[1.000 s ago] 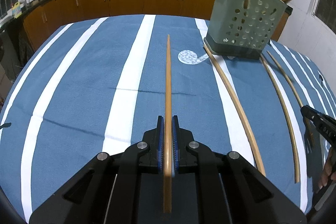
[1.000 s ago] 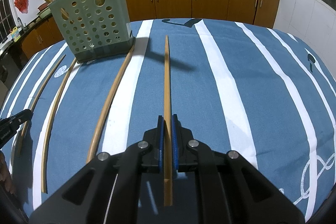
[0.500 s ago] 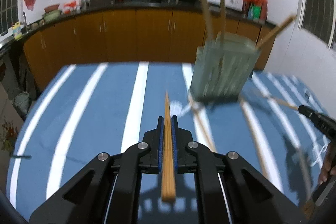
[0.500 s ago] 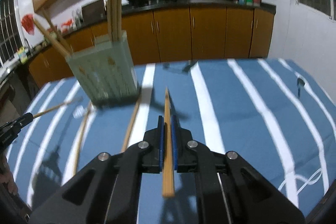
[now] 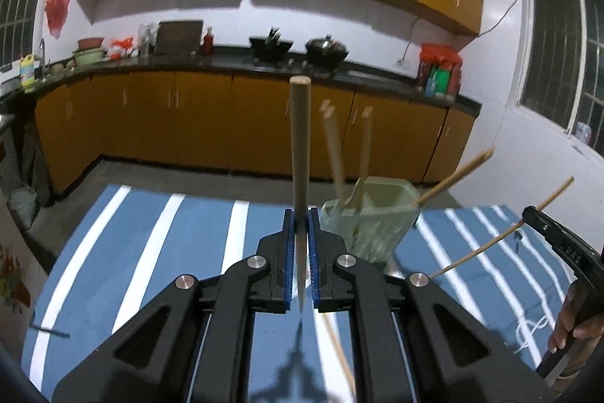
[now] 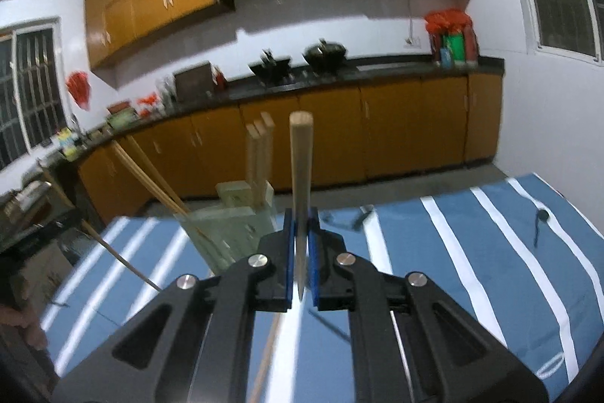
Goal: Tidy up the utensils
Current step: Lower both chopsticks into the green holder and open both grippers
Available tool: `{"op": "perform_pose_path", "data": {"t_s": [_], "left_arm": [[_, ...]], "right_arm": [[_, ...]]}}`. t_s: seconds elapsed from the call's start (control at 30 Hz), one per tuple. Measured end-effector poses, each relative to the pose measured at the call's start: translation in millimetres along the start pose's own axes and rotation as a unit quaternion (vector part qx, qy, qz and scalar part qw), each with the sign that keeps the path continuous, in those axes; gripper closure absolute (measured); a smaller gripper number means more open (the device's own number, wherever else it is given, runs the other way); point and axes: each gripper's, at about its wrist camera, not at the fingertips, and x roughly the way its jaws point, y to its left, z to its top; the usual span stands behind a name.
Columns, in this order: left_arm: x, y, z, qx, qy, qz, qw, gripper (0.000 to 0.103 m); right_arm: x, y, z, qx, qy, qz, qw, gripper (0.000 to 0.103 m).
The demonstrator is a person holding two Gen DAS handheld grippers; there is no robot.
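My left gripper (image 5: 301, 233) is shut on a wooden chopstick (image 5: 300, 146) that points up and forward, lifted off the table. My right gripper (image 6: 301, 233) is shut on another wooden chopstick (image 6: 301, 169), also raised. The pale green perforated utensil holder (image 5: 372, 225) stands on the blue striped tablecloth, just right of the left gripper; it also shows in the right wrist view (image 6: 230, 233), just left of the right gripper. Several chopsticks stand in it. The right gripper and its chopstick show at the right edge of the left wrist view (image 5: 528, 214).
Loose chopsticks lie on the tablecloth under the grippers (image 5: 338, 350) (image 6: 266, 361). Orange kitchen cabinets (image 5: 188, 123) and a dark counter with woks (image 5: 324, 50) run behind the table. White walls and windows are to the right.
Both grippers have lifted their chopsticks off the cloth and tilted them upward. The holder now sits lower and closer in both views.
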Motion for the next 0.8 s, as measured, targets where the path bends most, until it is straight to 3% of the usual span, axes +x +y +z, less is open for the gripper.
{"op": "perform_pose_path", "data": {"t_s": [0.2, 0.37, 0.53, 0.8], "left_arm": [[-15.5, -17.3, 29.3, 0.0, -0.044, -0.035, 0.9984, 0.095], [-18.1, -31.6, 52.3, -0.016, -0.092, -0.051, 0.9943, 0.096], [-5.5, -46.6, 71.1, -0.014, -0.14, -0.042, 0.9892, 0.095], [43.9, -56.2, 58.0, 0.0, -0.111, -0.035, 0.9932, 0.095]], "right_arm": [[-23.4, 18.6, 41.7, 0.005, -0.05, 0.059, 0.997, 0.095], [-24.7, 32.4, 65.6, 0.0, -0.084, 0.066, 0.994, 0.095], [3.5, 42.6, 75.4, -0.009, -0.078, 0.057, 0.995, 0.095], [50.8, 48.3, 66.2, -0.027, -0.037, 0.042, 0.998, 0.095]]}}
